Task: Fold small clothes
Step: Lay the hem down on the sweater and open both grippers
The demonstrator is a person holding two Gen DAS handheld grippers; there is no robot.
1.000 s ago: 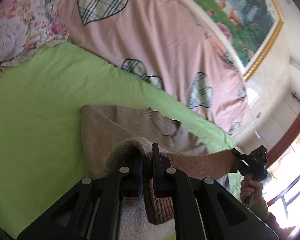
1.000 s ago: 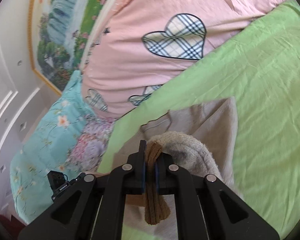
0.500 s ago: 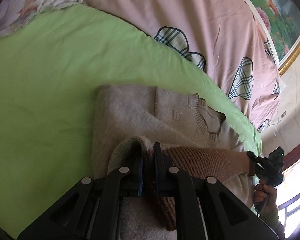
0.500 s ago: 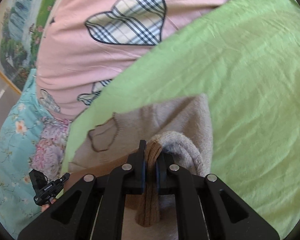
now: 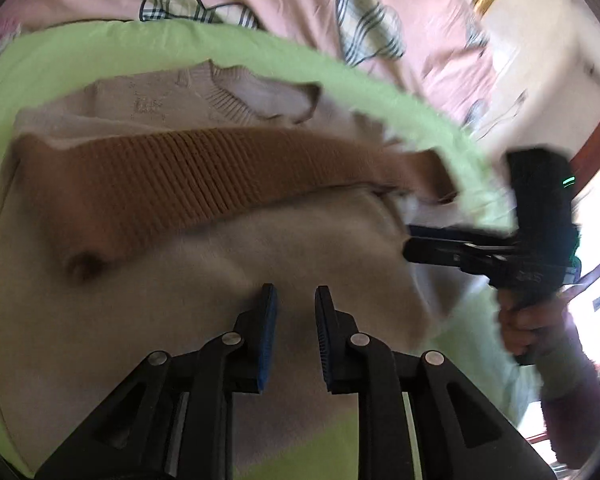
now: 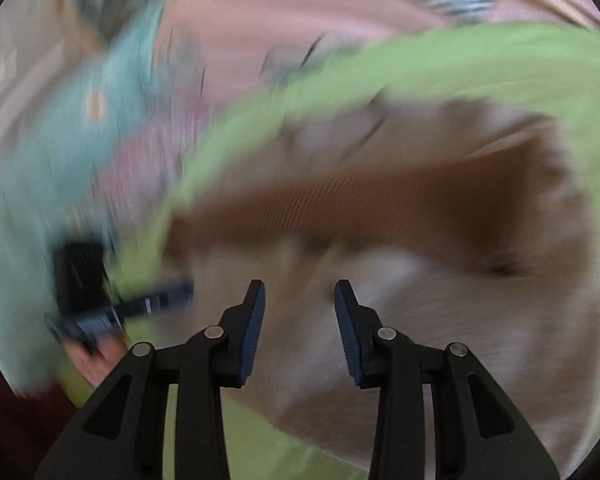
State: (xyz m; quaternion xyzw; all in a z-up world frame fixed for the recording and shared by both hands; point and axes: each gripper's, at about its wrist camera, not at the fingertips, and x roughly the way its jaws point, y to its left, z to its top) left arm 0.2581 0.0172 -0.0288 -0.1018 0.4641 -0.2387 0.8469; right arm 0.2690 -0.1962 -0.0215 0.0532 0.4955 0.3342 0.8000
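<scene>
Both hand-held grippers released; sweater [image 5: 204, 248] folded, brown hem [image 5: 204, 176] across.

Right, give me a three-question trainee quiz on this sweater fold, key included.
1. True or false: the left hand-held gripper is clamped on the sweater.
2. Which part of the sweater lies folded up near its neckline? A) brown ribbed hem B) a sleeve cuff C) a hood
3. Fill in: the sweater lies on a ____ sheet.

Key: 1 false, its jaws stand apart with nothing between them, as on the right hand-held gripper; 2 A, the brown ribbed hem; 3 green.
</scene>
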